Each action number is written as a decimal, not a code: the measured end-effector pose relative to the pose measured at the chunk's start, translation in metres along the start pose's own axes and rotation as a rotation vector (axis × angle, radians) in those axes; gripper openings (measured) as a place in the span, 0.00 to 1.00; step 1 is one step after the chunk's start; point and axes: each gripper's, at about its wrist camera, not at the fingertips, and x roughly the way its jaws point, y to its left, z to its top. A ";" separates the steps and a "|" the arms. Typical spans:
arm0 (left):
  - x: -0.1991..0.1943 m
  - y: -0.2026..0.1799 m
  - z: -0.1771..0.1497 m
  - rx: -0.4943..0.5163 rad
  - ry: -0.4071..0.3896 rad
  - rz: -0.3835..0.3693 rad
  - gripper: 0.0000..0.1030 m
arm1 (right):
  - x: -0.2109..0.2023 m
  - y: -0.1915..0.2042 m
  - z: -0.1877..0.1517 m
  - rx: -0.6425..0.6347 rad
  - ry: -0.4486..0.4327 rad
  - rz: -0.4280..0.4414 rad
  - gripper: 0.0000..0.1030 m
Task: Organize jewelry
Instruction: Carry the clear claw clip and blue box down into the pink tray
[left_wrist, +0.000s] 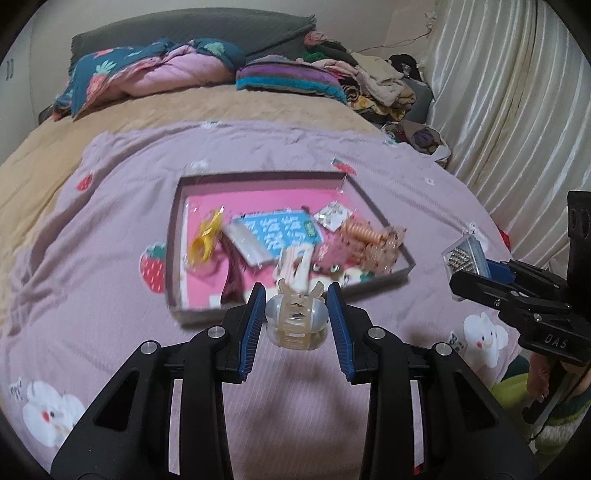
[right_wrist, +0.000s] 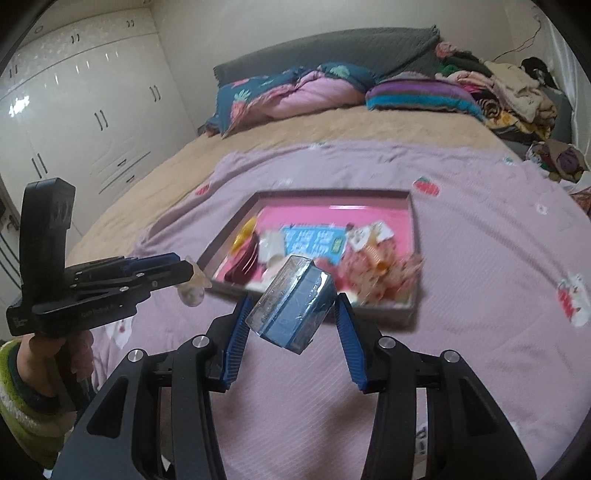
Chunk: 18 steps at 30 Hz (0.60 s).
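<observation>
A lilac strawberry-print bedsheet (left_wrist: 110, 229) covers a bed with a tan blanket (right_wrist: 295, 129), piled bedding and clothes at the head, white wardrobes (right_wrist: 74, 110) and a cream curtain (left_wrist: 498, 110) to the sides. Ahead of both jaws lies a shallow tray (left_wrist: 369, 192) of hair accessories on pink lining. The left gripper (left_wrist: 296, 317), jaws narrowly parted, clamps a translucent beige claw hair clip (left_wrist: 297, 321). The right gripper (right_wrist: 291, 317), jaws wider, grips a clear plastic box (right_wrist: 291, 301), tilted, above the sheet
</observation>
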 end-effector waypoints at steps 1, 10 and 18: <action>0.002 -0.001 0.004 0.005 -0.003 0.001 0.26 | -0.002 -0.002 0.002 0.001 -0.007 -0.007 0.43; 0.019 -0.003 0.038 0.036 -0.014 0.004 0.26 | -0.003 -0.021 0.025 -0.004 -0.045 -0.067 0.43; 0.050 0.008 0.056 0.023 0.008 0.019 0.26 | 0.013 -0.029 0.042 -0.019 -0.054 -0.094 0.43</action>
